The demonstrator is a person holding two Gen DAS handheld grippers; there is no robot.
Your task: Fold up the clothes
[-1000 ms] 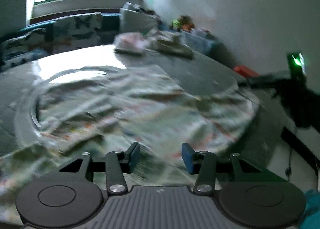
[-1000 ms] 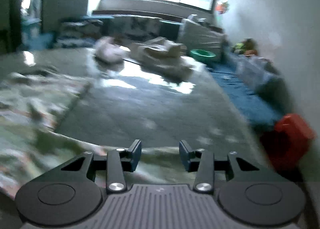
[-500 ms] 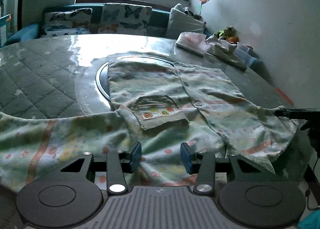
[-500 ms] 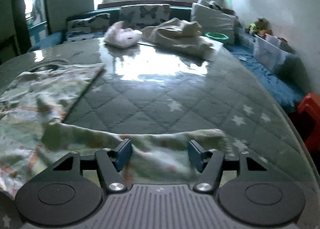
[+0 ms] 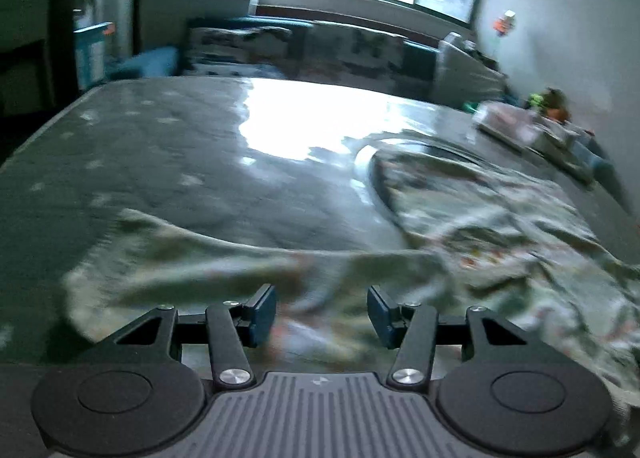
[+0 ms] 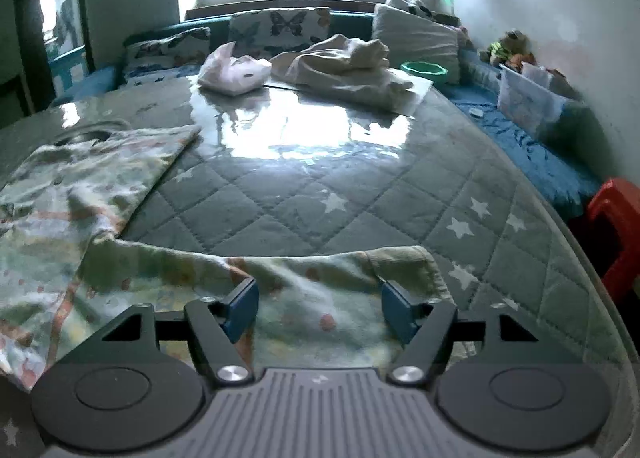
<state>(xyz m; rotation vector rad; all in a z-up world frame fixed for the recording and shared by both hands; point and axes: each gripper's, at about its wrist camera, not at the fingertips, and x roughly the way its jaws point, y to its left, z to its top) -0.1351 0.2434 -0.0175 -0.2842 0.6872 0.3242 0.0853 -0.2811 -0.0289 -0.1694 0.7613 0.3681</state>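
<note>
A pale patterned shirt (image 5: pixel 500 217) lies spread on the grey quilted table (image 5: pixel 180 161). One sleeve (image 5: pixel 192 262) stretches left across the left wrist view, which is blurred. My left gripper (image 5: pixel 322 312) hovers over that sleeve with its jaws opening and no cloth pinched between the pads. In the right wrist view the shirt (image 6: pixel 72 185) fills the left side and its other sleeve (image 6: pixel 312 278) runs to a cuff at the right. My right gripper (image 6: pixel 318 308) stands over this sleeve, jaws opening wide, pads clear of the fabric.
A pink bundle (image 6: pixel 234 71) and a cream heap of clothes (image 6: pixel 344 69) sit at the table's far side. Behind them run a cushioned bench (image 6: pixel 280 23) and a window. A red stool (image 6: pixel 616 225) stands by the table's right edge (image 6: pixel 580 258).
The left gripper swung left from the shirt's body to its left sleeve. The right gripper's jaws spread wider and its sleeve now lies flat beneath them.
</note>
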